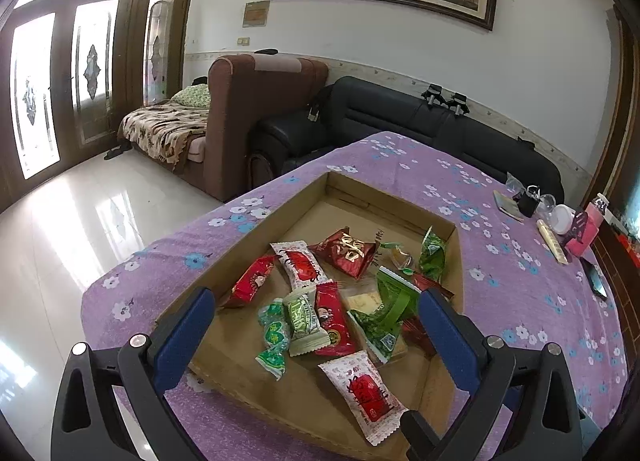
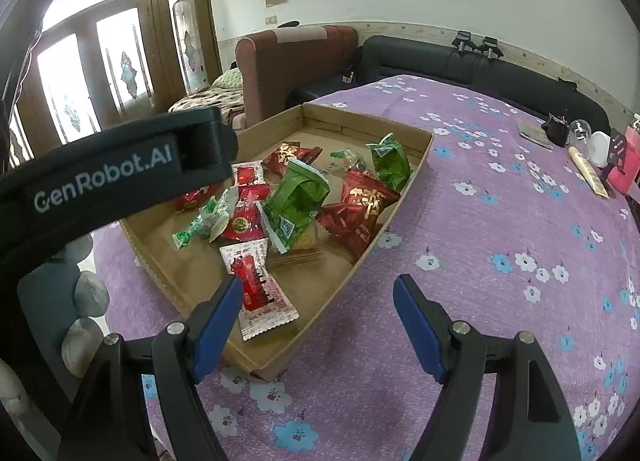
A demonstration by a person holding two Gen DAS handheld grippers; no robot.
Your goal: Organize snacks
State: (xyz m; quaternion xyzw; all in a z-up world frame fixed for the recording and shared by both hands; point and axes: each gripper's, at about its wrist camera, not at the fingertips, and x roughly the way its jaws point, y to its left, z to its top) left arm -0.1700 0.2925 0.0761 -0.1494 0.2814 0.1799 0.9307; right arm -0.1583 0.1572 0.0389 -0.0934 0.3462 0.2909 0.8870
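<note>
Snacks lie heaped in a cardboard tray on the purple cloth. Left gripper hangs released over them; right gripper, also released, straddles the tray's 5 o'clock rim.

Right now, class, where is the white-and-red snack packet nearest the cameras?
The white-and-red packet lies in the cardboard tray, at its near end, just in front of the red packet.
</note>
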